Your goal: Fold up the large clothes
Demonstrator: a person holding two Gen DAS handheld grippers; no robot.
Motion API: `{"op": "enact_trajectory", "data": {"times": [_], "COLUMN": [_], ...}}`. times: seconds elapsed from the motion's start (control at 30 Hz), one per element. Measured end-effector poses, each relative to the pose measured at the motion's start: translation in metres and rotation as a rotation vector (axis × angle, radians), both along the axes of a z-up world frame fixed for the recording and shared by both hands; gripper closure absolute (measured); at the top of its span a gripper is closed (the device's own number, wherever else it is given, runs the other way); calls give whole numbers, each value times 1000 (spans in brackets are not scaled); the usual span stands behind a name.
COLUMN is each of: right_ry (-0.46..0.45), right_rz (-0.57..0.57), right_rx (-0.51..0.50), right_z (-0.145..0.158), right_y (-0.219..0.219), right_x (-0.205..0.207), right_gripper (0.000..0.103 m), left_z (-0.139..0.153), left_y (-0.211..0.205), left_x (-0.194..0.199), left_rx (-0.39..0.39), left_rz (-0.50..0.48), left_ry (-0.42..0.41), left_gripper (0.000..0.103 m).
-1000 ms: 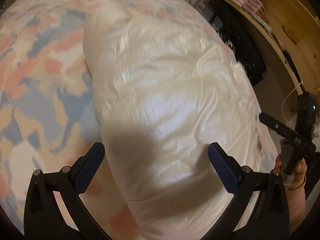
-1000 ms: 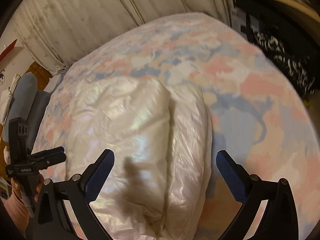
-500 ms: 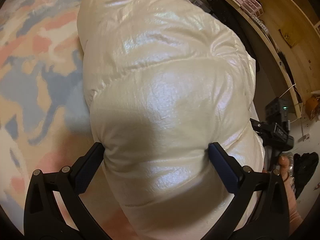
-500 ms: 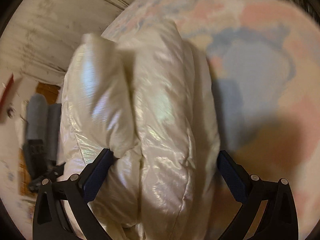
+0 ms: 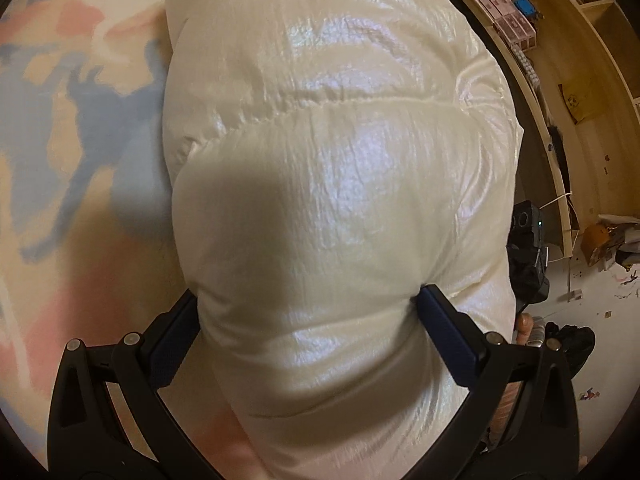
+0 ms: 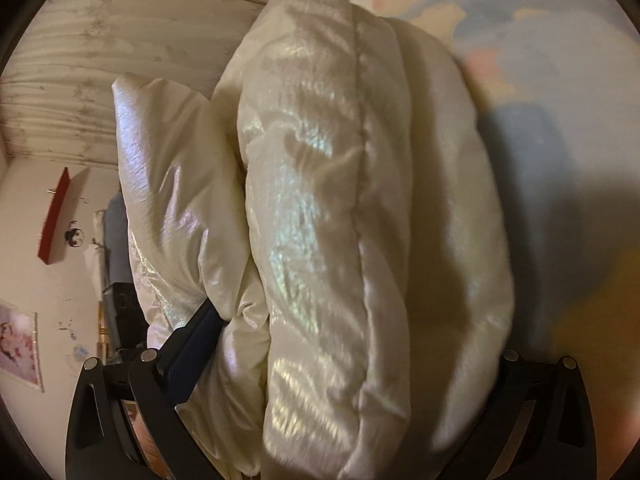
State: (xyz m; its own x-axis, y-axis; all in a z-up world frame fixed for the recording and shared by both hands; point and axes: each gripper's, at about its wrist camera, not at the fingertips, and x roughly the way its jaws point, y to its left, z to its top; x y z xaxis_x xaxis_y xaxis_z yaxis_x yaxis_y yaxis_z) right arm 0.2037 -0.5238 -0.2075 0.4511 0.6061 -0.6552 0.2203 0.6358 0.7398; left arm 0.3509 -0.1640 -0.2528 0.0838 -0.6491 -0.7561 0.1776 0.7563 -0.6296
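A puffy, shiny cream down jacket (image 5: 336, 184) lies folded on a bed with a pink, blue and cream patterned cover (image 5: 72, 120). My left gripper (image 5: 308, 324) has its jaws wide apart, with the thick jacket bulging between the blue pads, which press into its sides. In the right wrist view the jacket (image 6: 340, 220) fills the frame as stacked folds. My right gripper (image 6: 344, 360) also straddles the bundle; its left pad (image 6: 192, 344) shows, the right pad is hidden behind the jacket. The right gripper's body (image 5: 528, 248) shows past the jacket's right edge.
A wooden shelf unit (image 5: 560, 52) with boxes stands to the right of the bed, with clutter on the floor (image 5: 608, 240). Pale curtains (image 6: 100, 48) hang behind the bed. A wall with a red shelf (image 6: 54, 220) is at the left.
Both grippers have moved down and forward onto the jacket; its folded bulk now sits between each pair of fingers. The jacket has bunched up higher.
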Motion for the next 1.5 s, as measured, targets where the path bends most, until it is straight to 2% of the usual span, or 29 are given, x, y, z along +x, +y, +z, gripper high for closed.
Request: {"op": "enact_trajectory", "data": {"times": [0.13, 0.3, 0.4, 0.53, 0.63, 0.9, 1.1, 1.2, 1.37, 1.5], "right_ry": [-66, -185, -237, -287, -321, -431, -481, -496, -519, -514], "right_rz": [20, 62, 71, 71, 66, 103, 158, 188, 220, 239], "right_rx": [0, -59, -96, -144, -156, -199, -193, -169, -124, -82], "right_z": [8, 43, 64, 91, 109, 174, 204, 208, 190, 157], "right_y": [7, 20, 24, 33, 43, 68, 115, 146, 200, 246], "right_x": [-2, -15, -25, -33, -39, -46, -9, 27, 104, 175], "right_gripper": [1, 26, 34, 38, 39, 39, 39, 39, 39, 39], "left_z": [5, 29, 41, 62, 81, 143, 187, 207, 221, 212], "left_y": [1, -5, -3, 2, 12, 82, 160, 208, 301, 367], "left_x": [-3, -26, -35, -46, -58, -73, -69, -48, 7, 57], "left_rx": [0, 55, 67, 90, 75, 54, 91, 122, 182, 227], "left_rz": [12, -98, -110, -121, -113, -57, 12, 48, 86, 95], "left_ry": [-23, -194, -256, -344, -393, -494, -548, -569, -575, -559], "left_gripper": [0, 5, 13, 18, 19, 20, 20, 20, 20, 20]}}
